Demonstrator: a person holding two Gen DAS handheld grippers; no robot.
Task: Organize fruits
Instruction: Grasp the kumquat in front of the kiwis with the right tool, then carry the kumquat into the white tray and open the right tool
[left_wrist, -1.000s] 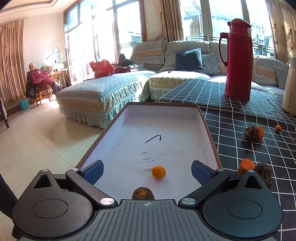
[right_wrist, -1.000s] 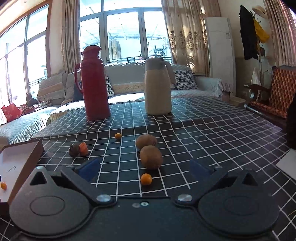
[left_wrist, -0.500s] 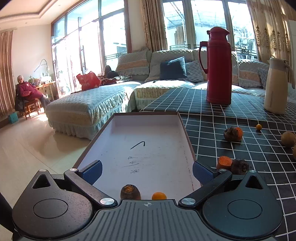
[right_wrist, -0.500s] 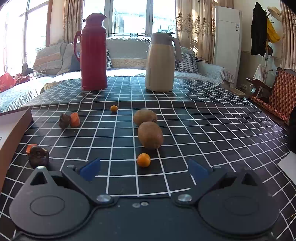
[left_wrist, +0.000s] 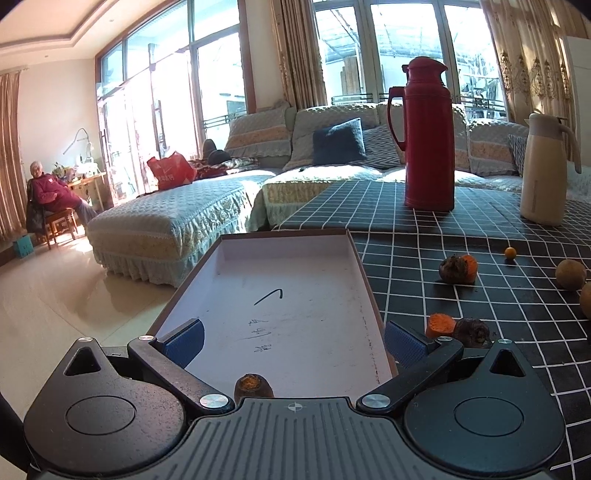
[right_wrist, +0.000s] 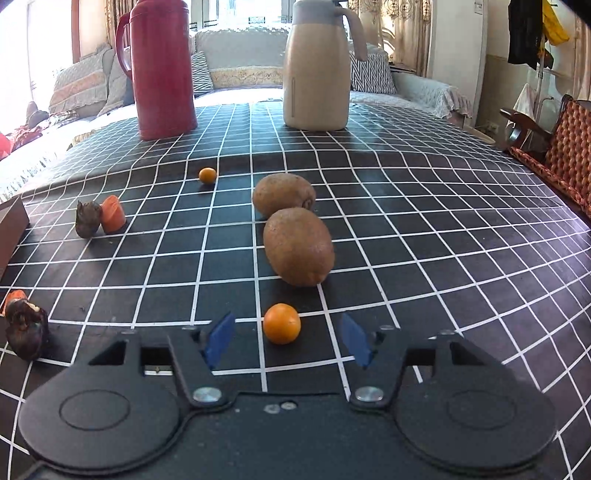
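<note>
Right gripper (right_wrist: 287, 338): angled down toward the table (right_wrist: 406, 206), jaws closing, blue pads either side of a small orange fruit (right_wrist: 282, 323) but not yet pressing it. Beyond, at 12 o'clock: two brown kiwis, the near one (right_wrist: 298, 246) just beside the far one (right_wrist: 283, 194). At 11 o'clock: a second small orange fruit (right_wrist: 207, 175); at 10 o'clock, a dark shrivelled fruit touching an orange piece (right_wrist: 99, 218); at 9 o'clock by the frame edge, another such pair (right_wrist: 25, 325). Far end: red flask (right_wrist: 162, 66) and cream jug (right_wrist: 316, 62), upright, apart. Left gripper (left_wrist: 293, 341): tilted mildly down over a shallow white-lined box (left_wrist: 288, 295), jaws wide, nothing between them. One dark fruit with an orange top (left_wrist: 253, 386) lies in the box at 6 o'clock, at the gripper body's edge.
</note>
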